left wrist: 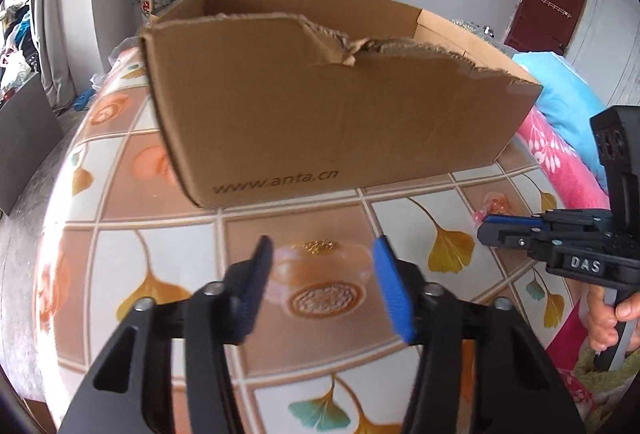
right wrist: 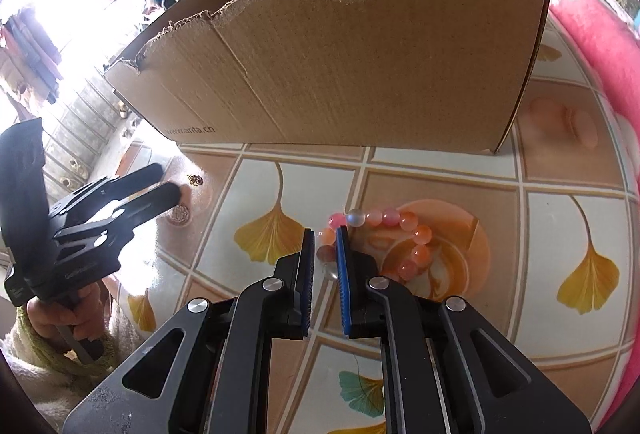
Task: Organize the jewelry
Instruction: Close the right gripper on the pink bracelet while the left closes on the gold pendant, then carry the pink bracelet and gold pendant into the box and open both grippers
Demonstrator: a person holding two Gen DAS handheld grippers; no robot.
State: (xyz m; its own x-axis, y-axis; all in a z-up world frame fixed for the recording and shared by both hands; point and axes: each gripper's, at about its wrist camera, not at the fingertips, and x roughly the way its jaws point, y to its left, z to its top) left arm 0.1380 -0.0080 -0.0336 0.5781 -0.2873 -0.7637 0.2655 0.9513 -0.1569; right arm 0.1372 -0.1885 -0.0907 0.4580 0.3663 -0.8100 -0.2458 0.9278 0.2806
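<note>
Two grippers work over a tiled-pattern tabletop (left wrist: pixel 168 246) in front of a torn cardboard box (left wrist: pixel 332 105) printed with "www.anta.cn". Seen from its own wrist camera, the right gripper (right wrist: pixel 325 234) has its blue-padded fingers (right wrist: pixel 308 274) narrowed to a slim gap around one side of a beaded bracelet (right wrist: pixel 400 234) of pink, orange and clear beads; a few beads sit between the fingers, though whether the pads actually press them cannot be told. The rest of the bracelet lies flat on the tabletop just right of the fingers, on an orange printed motif, near the box's front wall. The left gripper (left wrist: pixel 322 254) hovers low with its fingers (left wrist: pixel 394 294) spread wide, holding nothing; between them lies a pale translucent bangle-like piece (left wrist: pixel 320 274) with gold ornament, blurred, on the tabletop. Each gripper's handle is held by a hand (left wrist: pixel 612 318), and pink fabric (right wrist: pixel 600 41) borders the tabletop's right side.
</note>
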